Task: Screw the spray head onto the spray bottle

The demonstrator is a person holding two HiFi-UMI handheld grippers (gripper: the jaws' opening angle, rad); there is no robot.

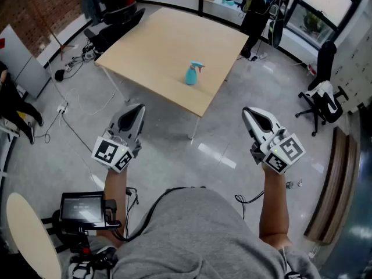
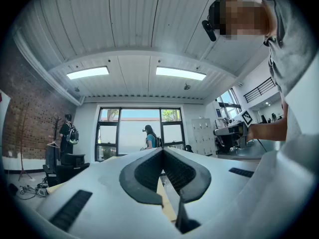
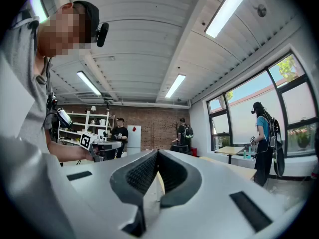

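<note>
**Head view.** A person in a grey shirt stands on a grey floor and holds both tools out in front, well short of the worktop (image 1: 168, 45). This is a pale wooden table set at an angle. The left claw (image 1: 138, 109) and the right claw (image 1: 246, 113) both point up and away towards it, and neither touches anything. The teal spray bottle (image 1: 192, 74) stands upright on the worktop, close to the near right edge. A spray head shows at its top. It is well apart from both claws. A black office chair (image 1: 321, 100) stands to the right, and cables (image 1: 72, 106) trail over the floor on the left. Another person (image 1: 257, 7) stands beyond the far corner of the worktop.

**Left gripper view.** The left claw (image 2: 162, 151) has its two dark ribbed pads pressed together at the tips, with nothing between them. It is tilted upward, so the ceiling lights (image 2: 180, 73) and a wall of windows (image 2: 138, 132) fill the background. The other tool's marker cube (image 2: 246, 117) shows at the right.

**Right gripper view.** The right claw (image 3: 157, 153) is likewise closed and empty, pad against pad. Behind it are a brick wall (image 3: 154, 128), shelves (image 3: 79, 128) and a seated person in black (image 3: 119, 132). A person in a teal top (image 3: 262, 133) stands by the windows at the right.
</note>
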